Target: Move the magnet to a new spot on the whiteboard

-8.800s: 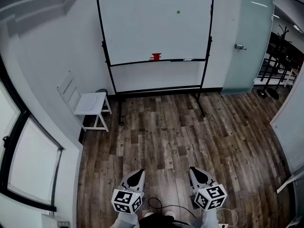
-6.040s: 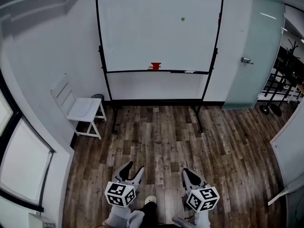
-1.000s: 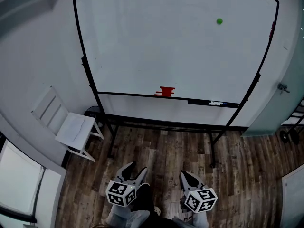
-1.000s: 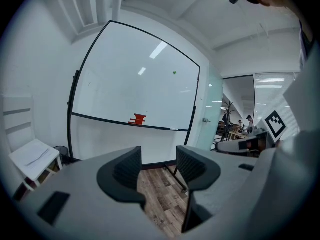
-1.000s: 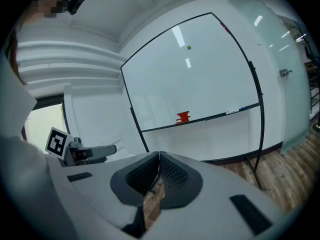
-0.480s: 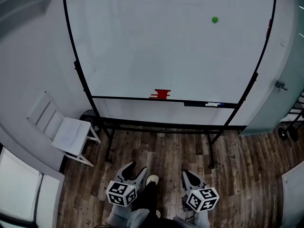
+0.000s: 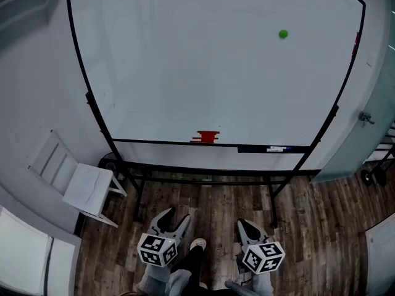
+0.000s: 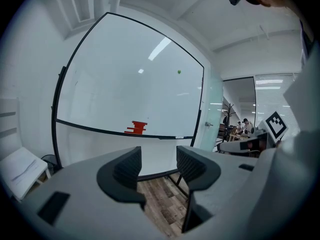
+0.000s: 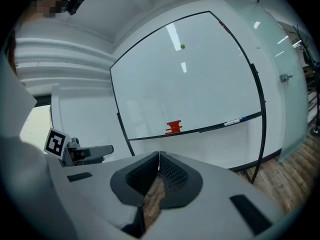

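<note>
A small green round magnet (image 7: 283, 34) sticks high on the right of the whiteboard (image 7: 185, 60); it also shows as a dot in the left gripper view (image 8: 179, 72) and the right gripper view (image 9: 182, 46). Both grippers are held low, far below the magnet and well short of the board. My left gripper (image 7: 173, 220) stands open with nothing between its jaws (image 8: 157, 164). My right gripper (image 7: 246, 227) is shut with its jaw tips touching and empty (image 9: 159, 156).
A red eraser (image 7: 206, 137) and a marker (image 7: 266, 148) lie on the board's tray. A white folding chair (image 7: 77, 180) stands at the left by the wall. The board's black legs (image 7: 203, 180) stand on wood floor. A frosted glass door (image 7: 370, 103) is at the right.
The view has drawn closer to the whiteboard over the frames, and the board now fills most of it. Both grippers keep their low place and their states.
</note>
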{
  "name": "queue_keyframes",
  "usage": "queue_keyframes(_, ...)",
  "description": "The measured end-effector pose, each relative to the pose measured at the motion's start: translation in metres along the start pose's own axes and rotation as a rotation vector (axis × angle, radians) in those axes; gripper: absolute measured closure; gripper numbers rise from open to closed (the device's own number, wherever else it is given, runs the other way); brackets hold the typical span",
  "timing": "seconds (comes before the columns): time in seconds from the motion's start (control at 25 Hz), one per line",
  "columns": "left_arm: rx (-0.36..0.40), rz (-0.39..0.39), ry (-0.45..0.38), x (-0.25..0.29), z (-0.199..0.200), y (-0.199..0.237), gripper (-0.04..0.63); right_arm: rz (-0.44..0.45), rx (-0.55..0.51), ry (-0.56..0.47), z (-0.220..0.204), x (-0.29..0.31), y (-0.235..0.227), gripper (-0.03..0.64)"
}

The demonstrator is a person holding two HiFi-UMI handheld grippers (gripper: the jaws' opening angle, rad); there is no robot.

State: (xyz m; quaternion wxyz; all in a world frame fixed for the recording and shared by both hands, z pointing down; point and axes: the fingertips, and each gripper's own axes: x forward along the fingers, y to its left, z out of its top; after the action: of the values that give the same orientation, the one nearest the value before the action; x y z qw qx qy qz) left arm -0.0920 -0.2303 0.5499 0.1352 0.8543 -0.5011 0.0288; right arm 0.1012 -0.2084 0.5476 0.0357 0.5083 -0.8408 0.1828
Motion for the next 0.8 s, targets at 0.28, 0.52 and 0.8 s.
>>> queue_keyframes(0.28,0.006,-0.024,-0.015,0.051,0.032,0.025,0.374,-0.019,-0.006,-0.014,0.034,0.044,-0.02,0.588)
queue_keyframes(0.52,0.009,-0.031,-0.033,0.087,0.056,0.05,0.374,-0.025,-0.019,-0.023,0.061,0.084,-0.032,0.588)
queue_keyframes(0.8,0.006,-0.036,-0.046,0.127,0.073,0.078,0.374,-0.027,-0.035,-0.027,0.081,0.126,-0.045,0.588)
